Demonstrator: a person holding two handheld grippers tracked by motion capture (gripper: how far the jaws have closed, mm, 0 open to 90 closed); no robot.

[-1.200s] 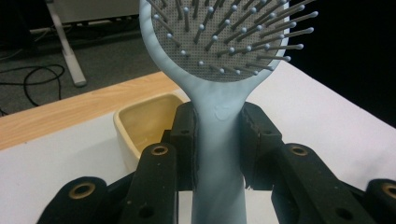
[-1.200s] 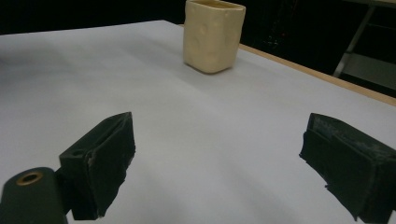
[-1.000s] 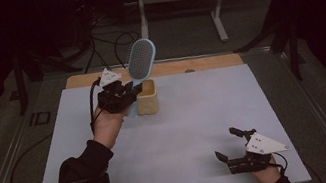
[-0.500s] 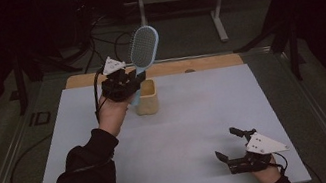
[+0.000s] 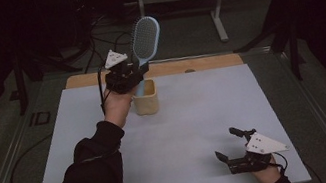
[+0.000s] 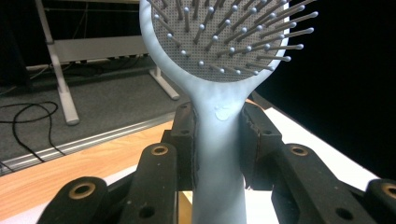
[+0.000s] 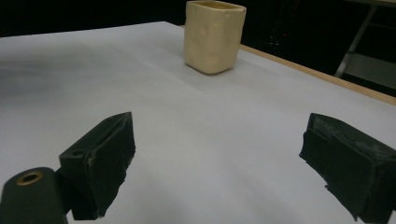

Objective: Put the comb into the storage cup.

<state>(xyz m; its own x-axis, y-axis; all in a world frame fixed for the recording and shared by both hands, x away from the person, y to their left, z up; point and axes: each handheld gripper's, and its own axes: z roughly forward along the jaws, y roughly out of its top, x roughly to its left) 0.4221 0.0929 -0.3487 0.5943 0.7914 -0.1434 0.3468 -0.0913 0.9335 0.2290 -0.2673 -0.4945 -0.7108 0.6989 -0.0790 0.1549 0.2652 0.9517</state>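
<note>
The left tool [image 5: 133, 70] clamps the smooth, pale blue plastic handle of a hairbrush [image 5: 145, 34], holding it upright above the cream, rounded-square cup [image 5: 146, 97] near the table's [image 5: 196, 116] far edge. The oval head carries ball-tipped bristles on a dotted pad. The right tool [image 5: 227, 144] rests near the near right corner, its black padded jaws wide apart.

High view overhead facing forward, gripper views close, both showing cup [image 5: 145, 97]
</note>
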